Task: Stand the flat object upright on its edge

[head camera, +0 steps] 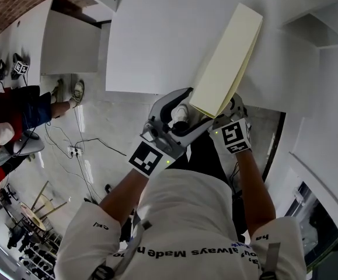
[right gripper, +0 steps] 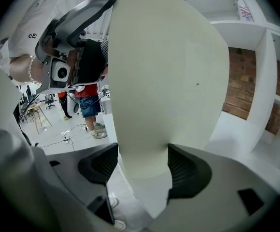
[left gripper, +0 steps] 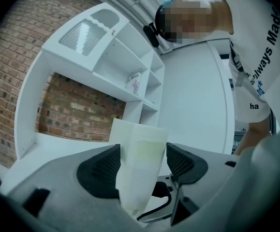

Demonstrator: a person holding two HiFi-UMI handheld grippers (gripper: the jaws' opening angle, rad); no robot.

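Note:
A flat cream board [head camera: 227, 57] hangs tilted over the white table [head camera: 157, 39], its far end raised and its near end toward me. My right gripper [head camera: 227, 111] grips that near end; in the right gripper view the board [right gripper: 169, 81] fills the gap and both pads press it, so the right gripper [right gripper: 143, 163] is shut on it. My left gripper [head camera: 193, 107] straddles the same end from the left. Seen edge-on in the left gripper view, the board [left gripper: 140, 163] sits between the wide-set pads of the left gripper [left gripper: 143, 161] and touches both.
A white shelf unit [left gripper: 106, 57] stands against a brick wall behind the table. Another white counter [head camera: 69, 39] lies to the left. A person [head camera: 17, 107] stands on the floor at the left, near cables [head camera: 75, 150] and chairs.

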